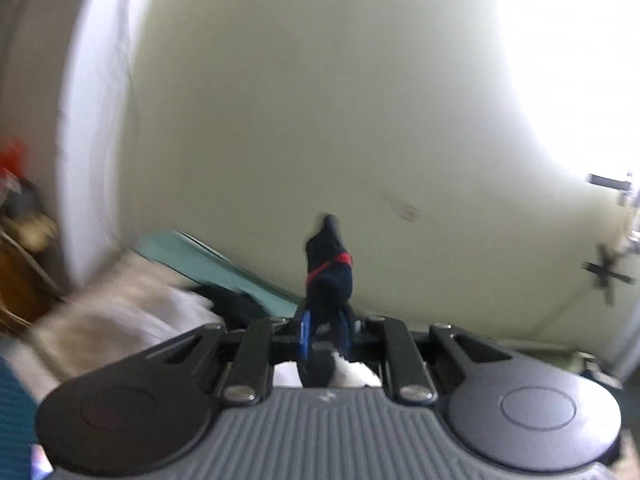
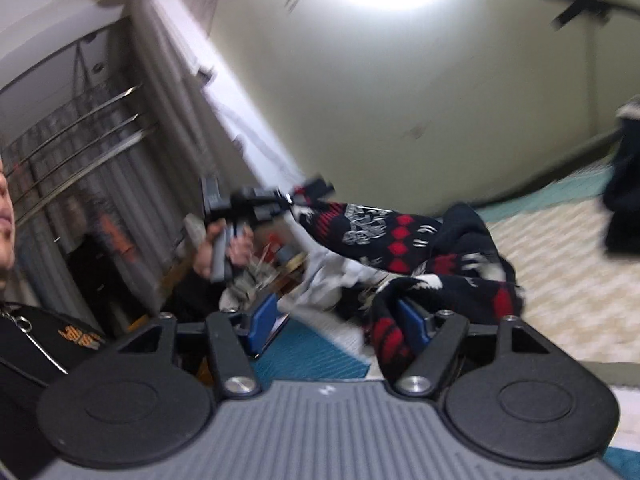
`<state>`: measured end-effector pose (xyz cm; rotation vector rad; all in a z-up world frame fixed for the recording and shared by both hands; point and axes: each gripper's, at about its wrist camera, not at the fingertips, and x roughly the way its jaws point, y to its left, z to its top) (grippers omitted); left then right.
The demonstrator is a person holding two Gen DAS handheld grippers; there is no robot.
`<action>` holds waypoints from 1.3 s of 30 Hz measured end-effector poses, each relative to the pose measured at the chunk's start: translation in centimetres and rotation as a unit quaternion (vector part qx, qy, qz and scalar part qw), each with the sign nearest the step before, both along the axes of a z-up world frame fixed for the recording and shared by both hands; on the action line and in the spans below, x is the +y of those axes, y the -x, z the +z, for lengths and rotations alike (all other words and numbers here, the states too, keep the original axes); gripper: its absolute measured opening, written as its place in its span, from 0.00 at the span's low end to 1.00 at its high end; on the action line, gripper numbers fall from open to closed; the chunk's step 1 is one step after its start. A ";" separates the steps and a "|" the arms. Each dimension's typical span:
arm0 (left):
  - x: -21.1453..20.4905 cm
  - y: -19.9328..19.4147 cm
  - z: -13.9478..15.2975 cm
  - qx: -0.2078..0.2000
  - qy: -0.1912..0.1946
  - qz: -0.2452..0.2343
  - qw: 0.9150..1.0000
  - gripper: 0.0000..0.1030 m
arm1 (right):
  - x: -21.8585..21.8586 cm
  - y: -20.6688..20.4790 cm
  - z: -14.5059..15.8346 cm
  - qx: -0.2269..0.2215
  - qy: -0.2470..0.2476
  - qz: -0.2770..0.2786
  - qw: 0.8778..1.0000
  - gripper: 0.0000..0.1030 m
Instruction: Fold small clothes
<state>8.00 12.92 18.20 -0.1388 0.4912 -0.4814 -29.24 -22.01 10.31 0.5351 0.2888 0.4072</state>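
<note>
A small dark navy knitted garment (image 2: 404, 240) with red and white patterns hangs in the air over the bed. My left gripper (image 1: 325, 330) is shut on one end of it; a navy tuft with a red stripe (image 1: 330, 264) sticks up between the blue pads. In the right wrist view the left gripper (image 2: 294, 198) holds that end up at the left. My right gripper (image 2: 338, 330) is open; the garment drapes over its right finger (image 2: 416, 320), while the left finger (image 2: 262, 324) is bare.
A cream and teal bedspread (image 2: 560, 264) lies below. Another dark garment (image 2: 624, 184) hangs at the right edge. A pile of white and dark clothes (image 1: 160, 312) lies at the left. A curtain (image 2: 132, 168) and the person's torso (image 2: 36, 344) are on the left.
</note>
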 end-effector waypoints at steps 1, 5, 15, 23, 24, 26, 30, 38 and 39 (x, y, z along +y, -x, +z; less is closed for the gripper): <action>0.7 0.1 0.1 -0.008 -0.010 0.016 1.000 0.13 | 0.6 -1.1 -0.3 0.009 0.007 0.017 1.000 0.66; 2.0 -0.4 -0.2 0.003 -0.011 0.043 0.999 0.12 | 1.8 -2.9 -0.5 0.048 0.055 0.009 0.997 0.70; 1.7 0.8 -0.7 -0.005 -0.009 0.014 1.000 0.13 | -2.1 1.3 4.1 0.091 0.197 -0.264 0.940 0.74; 2.4 2.8 -0.4 -0.011 -0.007 0.003 1.000 0.13 | 13.2 -11.0 0.9 0.053 0.363 -0.008 0.930 0.76; 2.5 3.0 -0.4 -0.011 -0.008 0.004 1.000 0.13 | 15.0 -12.7 0.0 0.050 0.394 0.020 0.918 0.76; 3.1 3.5 -0.4 -0.010 -0.007 0.007 1.000 0.13 | 17.0 -15.3 -1.7 0.053 0.437 0.058 0.896 0.77; 4.4 4.2 -0.4 -0.011 -0.003 0.016 1.000 0.13 | 19.5 -18.3 -4.6 0.069 0.546 0.025 0.835 0.09; 5.6 2.8 -1.6 0.005 0.000 0.040 0.999 0.13 | 4.7 -11.5 9.1 0.002 0.305 -0.234 0.923 0.00; 5.6 2.6 -1.9 0.011 0.002 0.041 0.999 0.13 | 2.2 -10.0 10.1 -0.001 0.278 -0.282 0.918 0.00</action>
